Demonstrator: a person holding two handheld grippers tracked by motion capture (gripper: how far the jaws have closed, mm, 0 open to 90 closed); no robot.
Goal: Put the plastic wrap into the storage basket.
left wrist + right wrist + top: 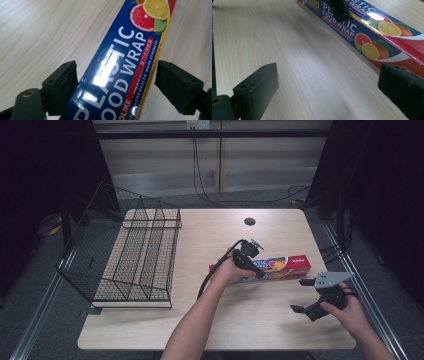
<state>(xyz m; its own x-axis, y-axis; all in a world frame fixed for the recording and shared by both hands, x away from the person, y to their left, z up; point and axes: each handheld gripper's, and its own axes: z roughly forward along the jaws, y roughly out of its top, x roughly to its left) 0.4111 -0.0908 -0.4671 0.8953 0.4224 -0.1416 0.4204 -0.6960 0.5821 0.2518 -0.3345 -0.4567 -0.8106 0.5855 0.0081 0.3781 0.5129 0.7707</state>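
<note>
Blue food-wrap box (120, 72) lies between the left tool's (115, 82) parted jaws; right tool (329, 95) gapes.

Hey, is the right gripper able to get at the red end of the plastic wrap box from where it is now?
Probably yes. The right gripper sits open just short of the plastic wrap box, with only bare table between them. The left gripper straddles the box farther along, clear of the red end.

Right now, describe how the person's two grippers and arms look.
Left gripper: black body, thick black cable looping off it. Right gripper: black, topped by a grey three-cornered plate with small holes. Each has two blocky black jaws. Both forearms are bare; no sleeves are visible.
</note>
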